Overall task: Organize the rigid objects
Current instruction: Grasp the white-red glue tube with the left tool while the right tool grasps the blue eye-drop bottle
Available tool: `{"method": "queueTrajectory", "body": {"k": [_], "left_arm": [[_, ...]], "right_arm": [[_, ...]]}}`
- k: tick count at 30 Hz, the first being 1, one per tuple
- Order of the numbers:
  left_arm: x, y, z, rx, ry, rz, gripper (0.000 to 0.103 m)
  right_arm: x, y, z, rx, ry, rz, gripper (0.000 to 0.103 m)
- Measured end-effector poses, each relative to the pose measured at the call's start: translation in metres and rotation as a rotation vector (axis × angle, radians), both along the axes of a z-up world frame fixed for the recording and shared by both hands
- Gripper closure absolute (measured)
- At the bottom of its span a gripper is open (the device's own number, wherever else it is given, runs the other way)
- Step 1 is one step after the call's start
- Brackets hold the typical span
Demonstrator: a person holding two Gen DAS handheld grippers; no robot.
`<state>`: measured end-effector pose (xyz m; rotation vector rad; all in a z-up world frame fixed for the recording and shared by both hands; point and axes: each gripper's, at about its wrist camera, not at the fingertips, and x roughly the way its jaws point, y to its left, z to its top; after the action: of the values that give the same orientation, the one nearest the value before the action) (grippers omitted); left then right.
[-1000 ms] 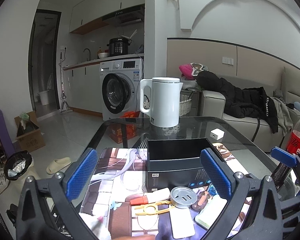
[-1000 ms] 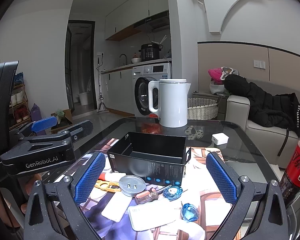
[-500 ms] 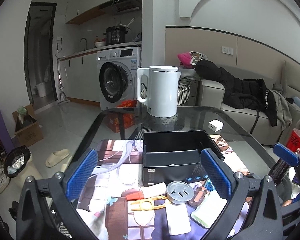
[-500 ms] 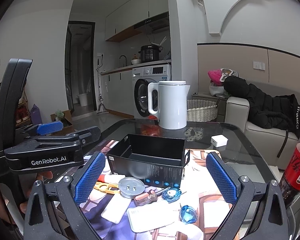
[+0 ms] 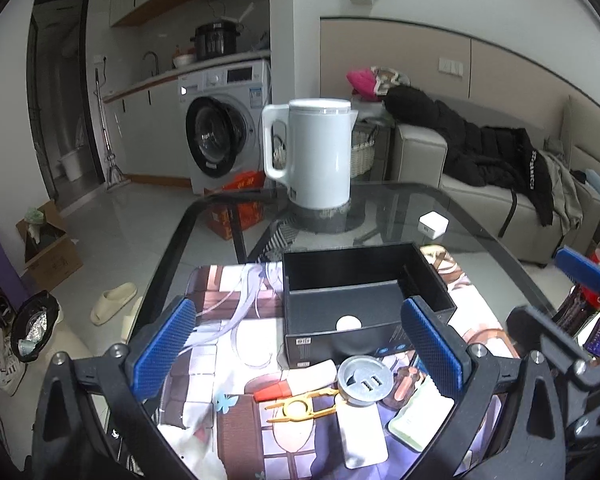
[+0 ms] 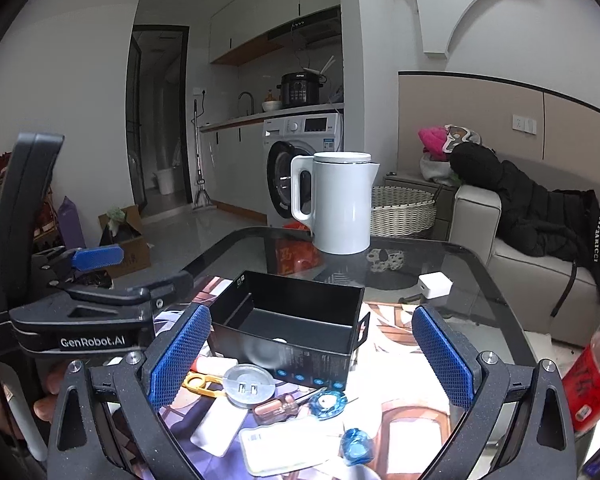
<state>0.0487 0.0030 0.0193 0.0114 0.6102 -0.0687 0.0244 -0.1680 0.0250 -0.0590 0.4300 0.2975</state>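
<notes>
An open black box (image 5: 360, 300) (image 6: 288, 328) stands on a patterned mat on the glass table. In front of it lie a round grey plug adapter (image 5: 365, 379) (image 6: 249, 385), yellow tweezers (image 5: 300, 404), a red-capped white tube (image 5: 296, 380), a small screwdriver (image 6: 280, 406), a blue round piece (image 6: 327, 402), a blue gem-like piece (image 6: 356, 446) and flat white cards (image 5: 362, 432). My left gripper (image 5: 300, 344) is open and empty above the items. My right gripper (image 6: 310, 354) is open and empty, just right of the left one (image 6: 84, 312).
A white kettle (image 5: 314, 156) (image 6: 340, 200) stands at the table's far edge. A white charger cube (image 5: 433, 225) lies right of it. A red-labelled bottle (image 6: 592, 384) stands at the right edge. A sofa with a black coat is beyond.
My left gripper has tilted down and moved forward, so the box interior and kettle look nearer. My right gripper has barely moved. Both stay open.
</notes>
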Motion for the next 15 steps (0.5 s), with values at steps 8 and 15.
{"method": "queueTrajectory", "body": {"k": [8,15], "left_arm": [[0.030,-0.009,-0.031,0.104,0.169,-0.012,0.001],[0.048,-0.007,-0.059,0.105,0.330,-0.043,0.014]], "right_arm": [[0.045,-0.015,-0.029,-0.054,0.236,-0.026,0.001],[0.066,-0.021,-0.063,-0.086,0.416,-0.019,0.002]]}}
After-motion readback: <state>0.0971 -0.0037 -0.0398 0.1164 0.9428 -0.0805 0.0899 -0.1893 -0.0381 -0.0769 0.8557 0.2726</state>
